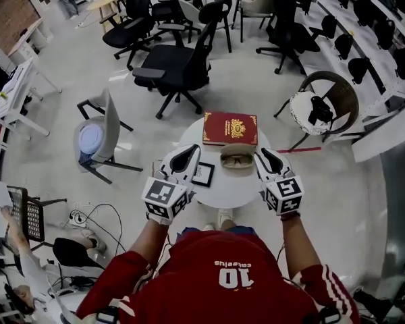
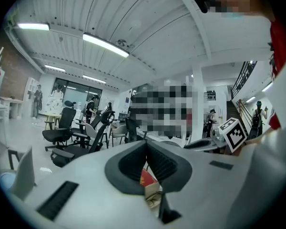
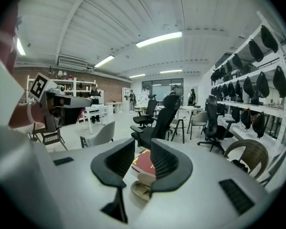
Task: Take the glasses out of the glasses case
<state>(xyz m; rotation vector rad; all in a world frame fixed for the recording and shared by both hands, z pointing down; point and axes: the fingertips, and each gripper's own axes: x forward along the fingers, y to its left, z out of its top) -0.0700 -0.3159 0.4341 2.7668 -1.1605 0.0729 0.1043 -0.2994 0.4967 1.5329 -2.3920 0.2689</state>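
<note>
The pale beige clamshell glasses case (image 1: 237, 155) is seen lying open on the round white desk (image 1: 223, 192), with the tinted-lens glasses (image 1: 237, 161) resting inside it. The case lies ahead of and below both pairs of jaws, between them and nearer the right pair. Beyond it a red hardback book with gold ornament (image 1: 229, 127) is set.

The jaws of the left gripper (image 2: 146, 144) are brought together at their tips, with nothing held between them. The jaws of the right gripper (image 3: 142, 146) are parted by a narrow gap and are likewise empty; the case is seen through that gap, well short of contact.

The glasses are judged to be light, thin-framed and easily bent or scratched, with smooth lenses that could slip. A gentle hold on the bridge or on a frame edge is advised, not on the lenses. The light case would probably slide or lift with them, so it should be steadied at its rim by the other jaws.
</note>
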